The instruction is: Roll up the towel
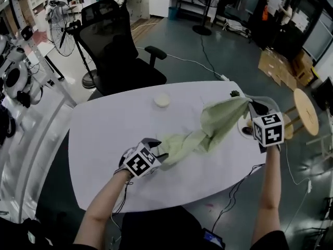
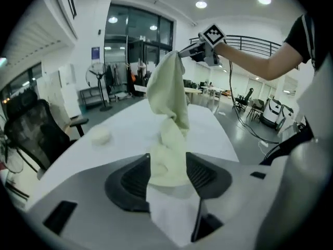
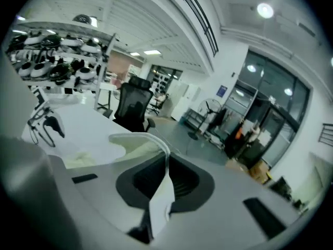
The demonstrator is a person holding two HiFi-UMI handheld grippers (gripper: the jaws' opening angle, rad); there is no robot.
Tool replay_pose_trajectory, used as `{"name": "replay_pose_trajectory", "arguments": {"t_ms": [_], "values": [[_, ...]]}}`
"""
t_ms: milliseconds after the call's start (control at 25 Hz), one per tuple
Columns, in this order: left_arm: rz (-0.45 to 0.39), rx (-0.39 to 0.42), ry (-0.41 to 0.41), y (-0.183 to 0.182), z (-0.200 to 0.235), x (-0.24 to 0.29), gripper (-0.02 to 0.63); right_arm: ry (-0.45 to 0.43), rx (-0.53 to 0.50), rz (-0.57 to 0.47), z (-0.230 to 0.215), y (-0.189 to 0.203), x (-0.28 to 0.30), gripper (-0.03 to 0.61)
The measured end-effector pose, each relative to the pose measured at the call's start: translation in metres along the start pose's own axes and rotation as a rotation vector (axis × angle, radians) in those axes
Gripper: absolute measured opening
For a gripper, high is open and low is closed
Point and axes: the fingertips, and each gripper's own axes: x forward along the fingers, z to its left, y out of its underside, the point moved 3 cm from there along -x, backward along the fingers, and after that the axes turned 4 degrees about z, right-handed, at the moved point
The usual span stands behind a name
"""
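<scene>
A pale green towel (image 1: 208,126) hangs twisted in a sagging band above the white table (image 1: 104,139), stretched between both grippers. My left gripper (image 1: 158,152) is low over the table's near middle. Its jaws stand apart in the left gripper view, with the towel's bunched end (image 2: 169,139) lying between them (image 2: 168,165). My right gripper (image 1: 253,108) is raised at the table's right edge and shut on the towel's other end. A thin strip of towel (image 3: 156,202) is pinched in that gripper (image 3: 166,171). The left gripper view also shows the right gripper (image 2: 190,51) holding the cloth up.
A small white round object (image 1: 162,100) lies at the table's far middle. A black office chair (image 1: 117,46) stands behind the table. A round wooden stool (image 1: 306,111) is off the right edge, cardboard boxes (image 1: 281,66) beyond it. Cables run over the floor.
</scene>
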Motion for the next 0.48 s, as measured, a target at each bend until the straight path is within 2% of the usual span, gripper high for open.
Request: {"name": "replay_pose_trajectory", "arguments": {"t_ms": [120, 160, 280, 360, 400, 480], "values": [[0.077, -0.039, 0.057, 0.036, -0.027, 0.033, 0.314, 0.067, 0.111, 0.152, -0.024, 0.083, 0.029, 0.054], [0.094, -0.041, 0.06, 0.043, -0.033, 0.041, 0.344, 0.079, 0.142, 0.186, -0.027, 0.107, 0.035, 0.091], [0.141, -0.006, 0.038, 0.059, -0.045, 0.061, 0.373, 0.072, 0.192, 0.216, -0.017, 0.152, 0.044, 0.224], [0.17, 0.046, 0.006, 0.066, -0.051, 0.074, 0.374, 0.009, 0.2, 0.205, 0.005, 0.165, 0.046, 0.305], [0.185, 0.082, -0.019, 0.068, -0.054, 0.081, 0.374, -0.053, 0.204, 0.201, 0.024, 0.17, 0.048, 0.313], [0.217, 0.157, -0.086, 0.073, -0.055, 0.095, 0.374, -0.236, 0.213, 0.204, 0.077, 0.181, 0.052, 0.332]]}}
